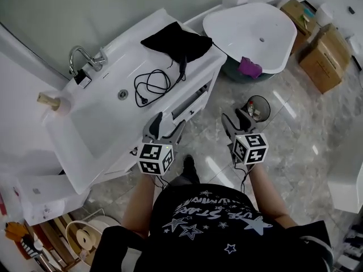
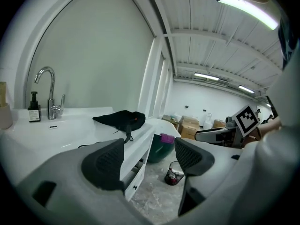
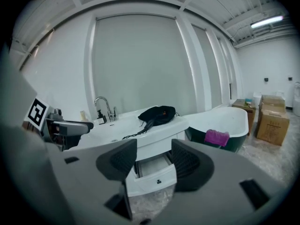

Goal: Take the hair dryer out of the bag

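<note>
A black cloth bag (image 1: 176, 40) lies on the far end of the white vanity counter (image 1: 108, 115). A dark handle (image 1: 182, 67) pokes out of its mouth, and a black cord (image 1: 150, 86) coils from it across the counter. The rest of the hair dryer is hidden in the bag. My left gripper (image 1: 166, 126) hangs open and empty by the counter's front edge, well short of the bag (image 2: 119, 118). To its right, my right gripper (image 1: 238, 119) is over the floor, also open and empty. In the right gripper view the bag (image 3: 158, 113) and the cord (image 3: 136, 134) lie beyond the open jaws.
A drawer (image 1: 190, 102) stands pulled out below the counter. A chrome faucet (image 1: 82, 58) and a soap bottle (image 1: 51, 102) are at the basin's left. A white bathtub (image 1: 252, 30) holding a purple cloth (image 1: 250, 67), a waste bin (image 1: 258, 107) and cardboard boxes (image 1: 323, 55) stand to the right.
</note>
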`<state>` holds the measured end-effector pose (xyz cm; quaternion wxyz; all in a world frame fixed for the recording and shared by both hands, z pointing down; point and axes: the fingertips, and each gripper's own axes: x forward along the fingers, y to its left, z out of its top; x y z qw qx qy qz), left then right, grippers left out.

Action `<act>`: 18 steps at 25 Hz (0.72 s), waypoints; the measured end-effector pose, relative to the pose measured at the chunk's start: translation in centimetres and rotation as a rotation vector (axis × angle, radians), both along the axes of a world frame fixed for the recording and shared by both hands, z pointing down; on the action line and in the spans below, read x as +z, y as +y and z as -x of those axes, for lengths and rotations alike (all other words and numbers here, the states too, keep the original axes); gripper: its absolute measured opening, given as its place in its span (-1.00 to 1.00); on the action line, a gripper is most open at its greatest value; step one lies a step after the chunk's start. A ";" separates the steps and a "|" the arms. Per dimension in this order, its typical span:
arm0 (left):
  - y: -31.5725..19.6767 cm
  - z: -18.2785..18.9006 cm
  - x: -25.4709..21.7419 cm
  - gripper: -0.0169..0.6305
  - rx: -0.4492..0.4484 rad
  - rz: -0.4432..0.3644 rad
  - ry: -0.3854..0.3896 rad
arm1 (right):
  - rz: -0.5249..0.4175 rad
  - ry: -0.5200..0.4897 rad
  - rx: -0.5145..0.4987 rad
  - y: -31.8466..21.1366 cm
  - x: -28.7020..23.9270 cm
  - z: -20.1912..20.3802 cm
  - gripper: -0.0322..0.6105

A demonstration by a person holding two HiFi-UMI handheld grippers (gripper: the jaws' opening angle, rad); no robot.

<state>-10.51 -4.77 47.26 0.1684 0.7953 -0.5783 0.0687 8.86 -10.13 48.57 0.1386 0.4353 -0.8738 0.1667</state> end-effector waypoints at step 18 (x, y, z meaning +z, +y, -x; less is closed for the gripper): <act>-10.7 3.5 1.7 0.13 0.068 0.043 0.060 | -0.027 0.036 0.097 -10.8 -1.2 3.0 -0.25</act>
